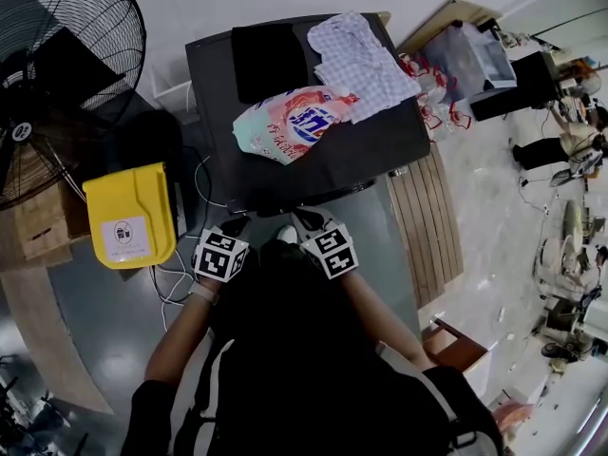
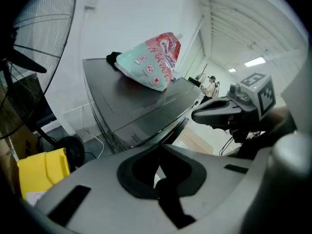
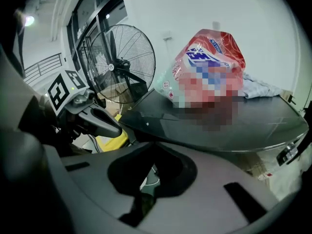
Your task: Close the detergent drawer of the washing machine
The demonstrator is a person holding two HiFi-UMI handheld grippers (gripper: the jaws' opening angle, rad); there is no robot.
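Note:
The dark washing machine [image 1: 323, 164] stands before me, seen from above. Its front face lies under the top's near edge, so I cannot make out the detergent drawer in any view. My left gripper [image 1: 237, 224] and right gripper [image 1: 306, 220] hang side by side just in front of that edge, both shut and empty. The left gripper view has its jaws [image 2: 158, 147] closed below the machine's front corner [image 2: 146, 126], with the right gripper [image 2: 214, 113] alongside. In the right gripper view the closed jaws [image 3: 151, 145] point under the top, with the left gripper [image 3: 102, 121] beside them.
On the machine's top lie a detergent pouch [image 1: 290, 123], a black cloth [image 1: 271, 60] and a checked cloth [image 1: 361, 60]. A yellow bin [image 1: 131, 215] and a large fan [image 1: 57, 74] stand on the left. A slatted wooden board [image 1: 427, 226] lies to the right, and cables [image 1: 176, 278] trail on the floor.

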